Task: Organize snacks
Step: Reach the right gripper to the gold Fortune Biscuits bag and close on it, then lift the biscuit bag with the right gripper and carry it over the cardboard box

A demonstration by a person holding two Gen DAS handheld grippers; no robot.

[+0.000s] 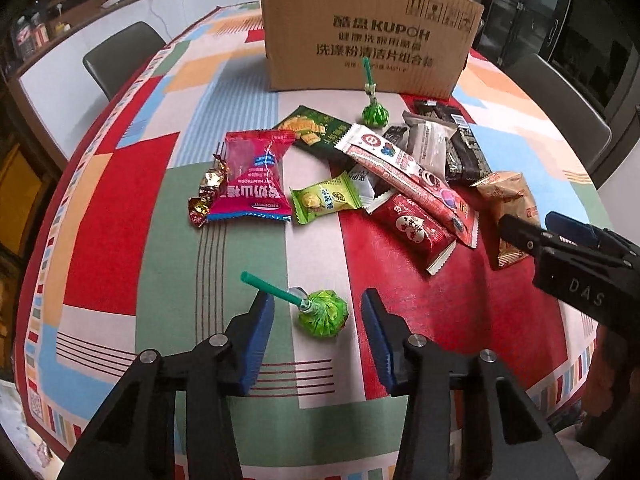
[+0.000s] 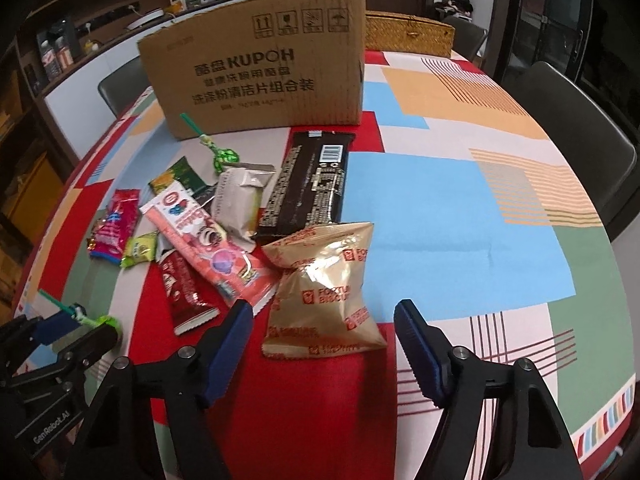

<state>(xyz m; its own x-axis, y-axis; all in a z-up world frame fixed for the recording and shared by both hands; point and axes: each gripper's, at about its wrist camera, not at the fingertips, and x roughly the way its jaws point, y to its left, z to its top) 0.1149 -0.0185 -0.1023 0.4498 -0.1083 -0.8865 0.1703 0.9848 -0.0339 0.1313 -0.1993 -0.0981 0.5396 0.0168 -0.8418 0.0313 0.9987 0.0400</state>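
Snacks are all loose on the table (image 1: pixel 120 208), none visibly sorted yet. Judging by this, the task's barely begun; the box interior is hidden, so can't say if anything's in it.

Left wrist view: green lollipop (image 1: pixel 322 312) lies lower centre, its stick pointing upper left. Left gripper (image 1: pixel 318 338) straddles it, jaws partly open, pads either side w/o touching; nothing held.

Right wrist view: gold biscuit bag (image 2: pixel 325 300) sits lower centre. Right gripper (image 2: pixel 324 344) brackets its near end, jaws wide apart, pads clear of the bag; nothing held.

Rest of the pile, centre of left wrist view:
- pink hawthorn pack (image 1: pixel 256 174), w/ foil candies (image 1: pixel 206 196) just beside at its left
- small green packet (image 1: pixel 326 202)
- long pink strip (image 1: pixel 404 178) lying over a red packet (image 1: pixel 416 232)
- dark packs at right
- 2nd lollipop (image 1: pixel 373 112) near the cardboard box (image 1: pixel 368 36), which stands at upper centre

Left to do, prob.: everything. First two picks look lined up, one per gripper.
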